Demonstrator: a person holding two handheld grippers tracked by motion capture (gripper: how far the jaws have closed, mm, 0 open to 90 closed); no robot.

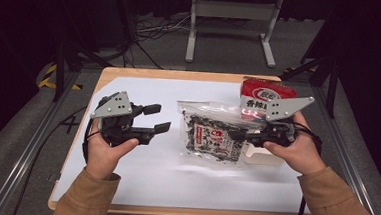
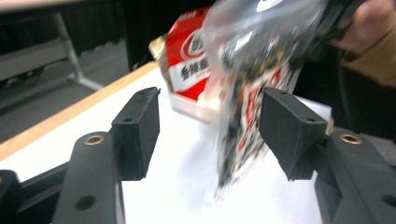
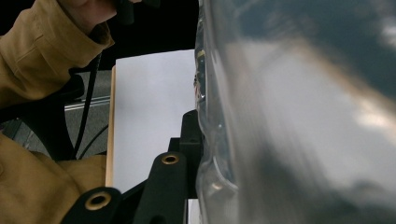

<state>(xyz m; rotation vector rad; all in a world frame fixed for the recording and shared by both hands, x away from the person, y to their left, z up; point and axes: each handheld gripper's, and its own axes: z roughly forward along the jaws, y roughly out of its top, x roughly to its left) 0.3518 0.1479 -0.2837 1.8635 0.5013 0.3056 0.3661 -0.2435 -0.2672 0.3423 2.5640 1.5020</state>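
Note:
A clear zip bag [image 1: 212, 134] with a black-patterned snack packet inside hangs over the middle of the table, and my right gripper [image 1: 239, 136] is shut on its right side. In the right gripper view the clear bag [image 3: 289, 116] presses against one black finger [image 3: 189, 140], and the other finger is hidden behind it. My left gripper [image 1: 160, 117] stands open at the left, its jaws pointing toward the bag with a small gap before it. In the left gripper view the bag [image 2: 252, 84] hangs ahead between the spread jaws, untouched.
A red snack packet [image 1: 262, 94] stands at the back right in a shallow white tray [image 1: 265, 157]. White paper [image 1: 174, 181] covers the wooden table [image 1: 180, 75]. Grey stand legs [image 1: 231, 25] and cables lie on the floor beyond.

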